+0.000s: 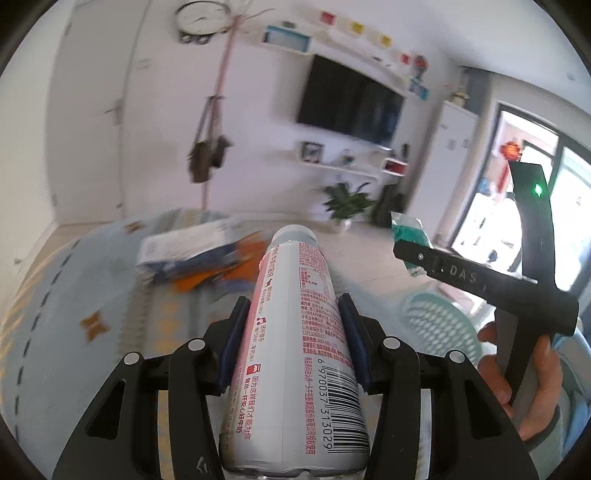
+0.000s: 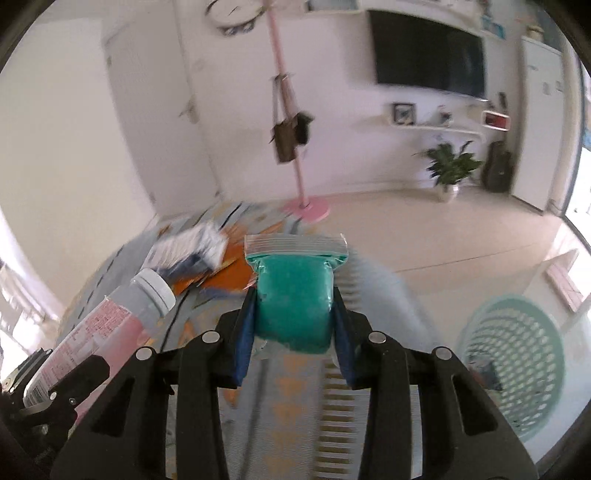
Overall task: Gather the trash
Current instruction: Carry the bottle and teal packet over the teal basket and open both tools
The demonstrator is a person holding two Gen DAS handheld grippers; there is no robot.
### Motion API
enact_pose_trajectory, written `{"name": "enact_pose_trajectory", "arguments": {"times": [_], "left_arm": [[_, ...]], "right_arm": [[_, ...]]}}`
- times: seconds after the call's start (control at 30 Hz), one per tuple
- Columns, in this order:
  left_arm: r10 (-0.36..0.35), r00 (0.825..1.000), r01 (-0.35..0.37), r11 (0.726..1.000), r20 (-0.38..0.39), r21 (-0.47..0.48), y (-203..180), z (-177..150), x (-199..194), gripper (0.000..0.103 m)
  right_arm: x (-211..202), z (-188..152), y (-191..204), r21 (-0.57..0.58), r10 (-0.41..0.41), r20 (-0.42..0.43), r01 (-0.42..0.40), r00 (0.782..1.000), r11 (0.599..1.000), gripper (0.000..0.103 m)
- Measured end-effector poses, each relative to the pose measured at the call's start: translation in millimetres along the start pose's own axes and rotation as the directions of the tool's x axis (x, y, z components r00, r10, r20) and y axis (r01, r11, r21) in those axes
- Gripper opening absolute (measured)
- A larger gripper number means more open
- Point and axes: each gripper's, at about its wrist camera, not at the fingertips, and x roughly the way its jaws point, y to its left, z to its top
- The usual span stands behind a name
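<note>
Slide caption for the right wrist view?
Right gripper holds a zip bag of teal powder above the patterned mat, mint basket nearby.

White walls carry a dark television (image 2: 428, 51) and a round clock (image 1: 201, 16), with a potted plant (image 2: 448, 166) on the pale floor (image 2: 424, 229) and bright glass doors (image 1: 517, 177) far right.

There are two grippers: the left gripper (image 1: 295, 325) closed on one plastic bottle (image 1: 295, 350) with a white cap, and the right gripper (image 2: 293, 314) closed on one zip bag (image 2: 295, 291) of teal powder. One teal laundry basket (image 2: 513, 369) with holes stands at 4 o'clock in the right view. One stack of papers (image 1: 192, 254) lies at 10 o'clock in the left view. One television (image 1: 351, 107), one wall clock (image 1: 201, 16), one potted plant (image 1: 345, 205) and one pink coat stand (image 2: 295, 147) with two bags are in the room.
</note>
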Motion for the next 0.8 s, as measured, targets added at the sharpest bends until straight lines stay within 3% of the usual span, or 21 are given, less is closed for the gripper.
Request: {"name": "enact_pose_trajectory", "arguments": {"times": [0.23, 0.43, 0.6, 0.8], "left_arm": [[-0.095, 0.995, 0.092, 0.993, 0.031, 0.079, -73, 20, 28, 0.047], [-0.188, 0.981, 0.191, 0.971, -0.034, 0.140, -140, 23, 81, 0.047], [-0.270, 0.955, 0.288, 0.943, -0.119, 0.169, -187, 7, 138, 0.047], [-0.281, 0.934, 0.316, 0.939, -0.222, 0.140, -204, -21, 206, 0.047]], "right_arm": [[-53, 8, -79, 0.099, -0.085, 0.074, 0.077, 0.994, 0.992, 0.034], [-81, 7, -151, 0.185, -0.193, 0.083, 0.175, 0.978, 0.967, 0.034], [-71, -19, -209, 0.279, -0.261, 0.015, 0.246, 0.965, 0.928, 0.034], [-40, -59, -267, 0.352, -0.304, -0.120, 0.327, 0.945, 0.877, 0.035]]}}
